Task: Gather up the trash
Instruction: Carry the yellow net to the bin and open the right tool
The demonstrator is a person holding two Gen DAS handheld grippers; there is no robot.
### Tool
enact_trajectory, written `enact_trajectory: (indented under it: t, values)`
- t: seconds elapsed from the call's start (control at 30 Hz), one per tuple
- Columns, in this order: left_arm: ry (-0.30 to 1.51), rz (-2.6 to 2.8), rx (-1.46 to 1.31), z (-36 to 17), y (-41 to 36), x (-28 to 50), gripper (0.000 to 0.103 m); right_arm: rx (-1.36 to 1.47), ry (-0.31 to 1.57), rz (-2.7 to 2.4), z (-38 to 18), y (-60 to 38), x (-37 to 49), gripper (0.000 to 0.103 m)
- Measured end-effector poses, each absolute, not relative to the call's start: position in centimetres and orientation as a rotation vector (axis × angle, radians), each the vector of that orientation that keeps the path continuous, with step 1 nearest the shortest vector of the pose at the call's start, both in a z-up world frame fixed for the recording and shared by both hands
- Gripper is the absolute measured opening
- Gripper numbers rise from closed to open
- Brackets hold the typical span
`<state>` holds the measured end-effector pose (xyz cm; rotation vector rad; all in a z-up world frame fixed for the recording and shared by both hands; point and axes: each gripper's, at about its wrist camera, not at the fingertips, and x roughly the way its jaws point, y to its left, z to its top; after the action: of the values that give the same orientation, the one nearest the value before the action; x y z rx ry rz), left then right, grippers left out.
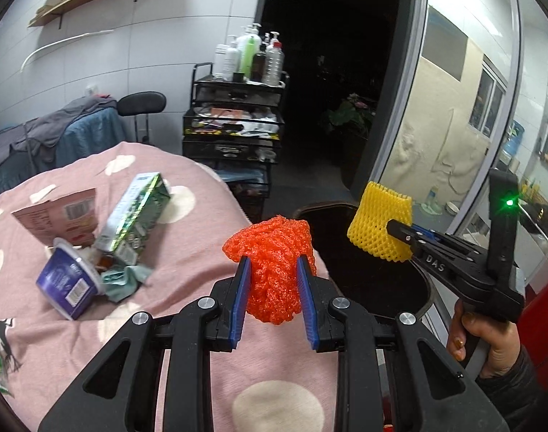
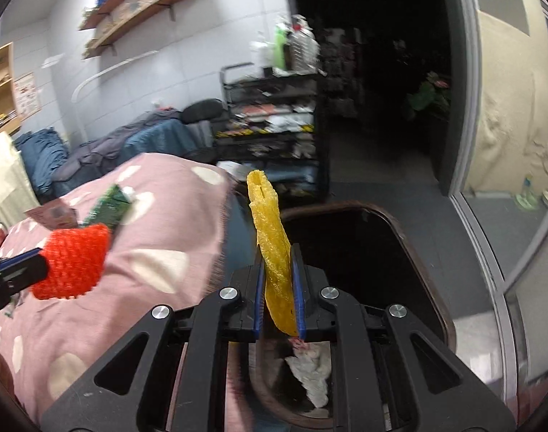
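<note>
two foam fruit nets are in transit toward the trash bin (image 2: 410,237). the left hand-held gripper (image 1: 274,266) has its blue pads pressed into the sides of a crumpled orange foam net (image 1: 272,252), jaws narrowed but not fully together, the mesh bulging above and below the pads. the right hand-held gripper (image 2: 278,273) is closed almost completely on a yellow foam net (image 2: 270,244), which is squashed flat between the pads and stands up past the fingertips. from the left wrist view the yellow net (image 1: 380,226) hangs over the dark mouth of the bin, while the orange net sits above the near right edge of the bed (image 1: 187,252), just beside the bin's rim.

handling, as judged: both nets are very light, soft and springy; they compress readily, will not break, and should drop freely once the jaws part. a hold across the bulk of the mesh, as here, looks secure; a pinch on a loose edge might tear or slip.

remaining trash lies toward the left edge of the bed: a purple cup (image 1: 70,288), a green carton (image 1: 135,212), a pink box (image 1: 61,219) and crumpled wrappers. white crumpled paper (image 2: 311,370) already lies in the bin.
</note>
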<state>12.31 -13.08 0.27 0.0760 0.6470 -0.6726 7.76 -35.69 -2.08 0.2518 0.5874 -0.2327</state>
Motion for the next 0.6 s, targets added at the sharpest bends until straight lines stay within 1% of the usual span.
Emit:
enact_trajectory:
  t: [0.43, 0.5, 0.53, 0.57, 0.6]
  values:
    - [0.715, -0.723, 0.136, -1.8, -17.1, 11.8, 0.026, 0.378, 0.770, -0.357, -9.1, -40.2, 8.9, 0.015]
    - [0.721, -0.728, 0.144, -2.1, -17.5, 11.5, 0.026, 0.396, 0.787, -0.366, -9.9, -40.6, 8.9, 0.018]
    - [0.724, -0.731, 0.148, -2.1, -17.7, 11.5, 0.026, 0.409, 0.795, -0.370, -10.4, -40.8, 8.9, 0.022]
    - [0.725, -0.734, 0.151, -2.2, -17.9, 11.4, 0.026, 0.418, 0.799, -0.374, -10.7, -41.0, 8.8, 0.037]
    - [0.727, -0.737, 0.156, -2.3, -18.1, 11.4, 0.027, 0.426, 0.801, -0.383, -11.0, -41.3, 8.7, 0.048]
